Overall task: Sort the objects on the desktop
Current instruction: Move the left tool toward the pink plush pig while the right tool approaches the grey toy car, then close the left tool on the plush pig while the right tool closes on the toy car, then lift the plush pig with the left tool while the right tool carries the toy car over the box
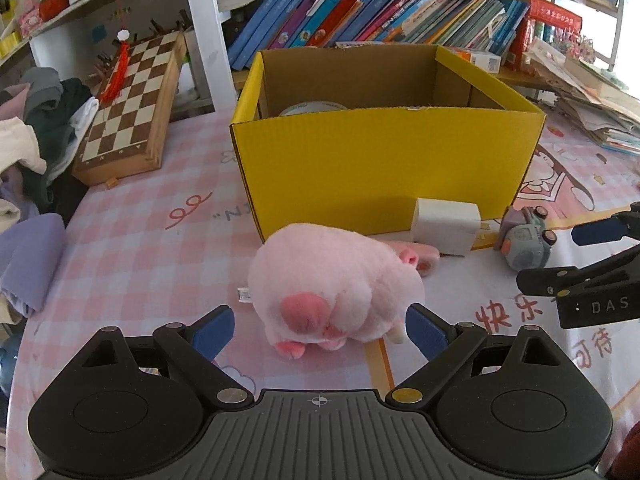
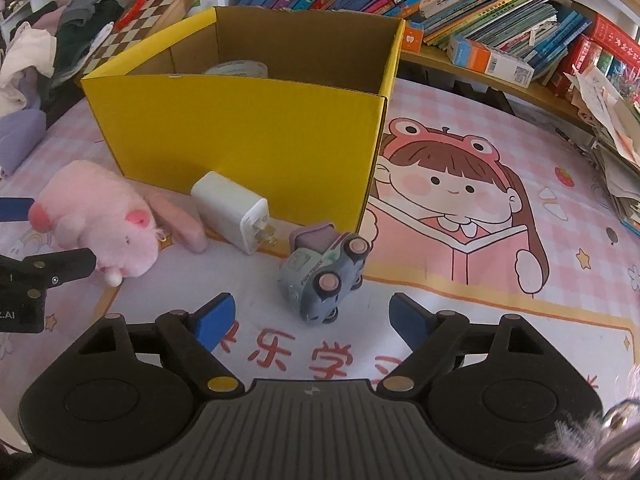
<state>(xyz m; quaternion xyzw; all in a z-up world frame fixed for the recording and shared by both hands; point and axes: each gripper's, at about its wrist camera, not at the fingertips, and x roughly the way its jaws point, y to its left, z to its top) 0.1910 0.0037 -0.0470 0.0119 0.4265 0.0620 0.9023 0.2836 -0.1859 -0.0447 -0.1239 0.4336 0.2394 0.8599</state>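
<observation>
The soft pink plush pig toy (image 1: 332,292) lies on the pink checked tablecloth (image 1: 132,240) directly ahead of the left gripper (image 1: 320,330), its rump just between the blue-padded fingertips (image 1: 214,330), which stand wide apart and touch nothing. Beyond it, further along the fingers, sits the open yellow cardboard box (image 1: 380,164), already holding what looks like a roll of tape (image 1: 312,109).

The right gripper (image 2: 312,320) is likewise spread open and empty, with the small grey-blue toy car (image 2: 326,276) tipped on its side just ahead of its fingertips. Past the car and to the left lies the white plastic plug-in charger (image 2: 232,212), touching or nearly touching the box's front wall.

The pig is broad and squashy: it nearly fills the left opening, so a close made this shallow would likely pinch only fur at the rump and let the toy sag or slip on the lift. Its long pink ear or limb (image 2: 180,220) trails toward the charger and could drag it. The car's rounded, tilted body could roll or squirt forward from the pads. The two grippers are near each other, so simultaneous lifts toward the box risk a collision.
</observation>
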